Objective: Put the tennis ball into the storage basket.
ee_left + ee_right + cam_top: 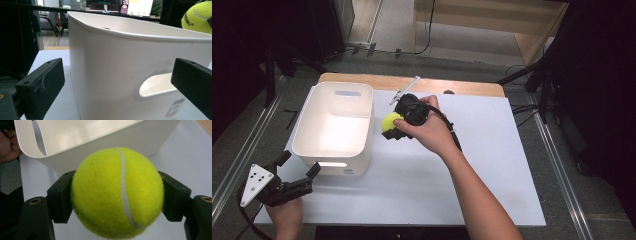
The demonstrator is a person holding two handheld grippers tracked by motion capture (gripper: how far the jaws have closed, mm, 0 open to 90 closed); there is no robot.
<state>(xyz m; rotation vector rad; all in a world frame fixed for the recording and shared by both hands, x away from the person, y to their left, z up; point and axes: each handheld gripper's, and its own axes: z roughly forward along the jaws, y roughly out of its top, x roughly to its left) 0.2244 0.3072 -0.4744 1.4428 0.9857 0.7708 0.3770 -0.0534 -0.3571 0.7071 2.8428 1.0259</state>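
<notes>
From above, my right hand (424, 131) covers most of my right gripper (393, 125), so just a sliver of the tennis ball (390, 121) peeks out at its tip. In the left gripper view the ball (198, 17) is cut off by the top right corner, and the bin's far side is hidden behind its near wall. My left hand (287, 216) runs off the bottom edge of the high view.

The right gripper view settles the grip: my right gripper (117, 195) is clamped on the ball (117, 192), one black pad pressed into each side, the white seam running down the front. I hold it off the white table sheet (482, 165), just beside the right rim of the white bin (332, 131), near the bin's far end.

My left gripper (299, 167) sits at the table's near left corner with its jaws spread wide and nothing between them. They point at the bin's near wall (112, 75), close to the handle slot (157, 85), without touching it.

A barcode sticker (176, 106) sits low on that wall. Behind the sheet a strip of wooden tabletop (452, 86) shows, with a thin white rod (404, 90) lying at its edge. The bin's rim stands between the ball and the inside of the bin.
</notes>
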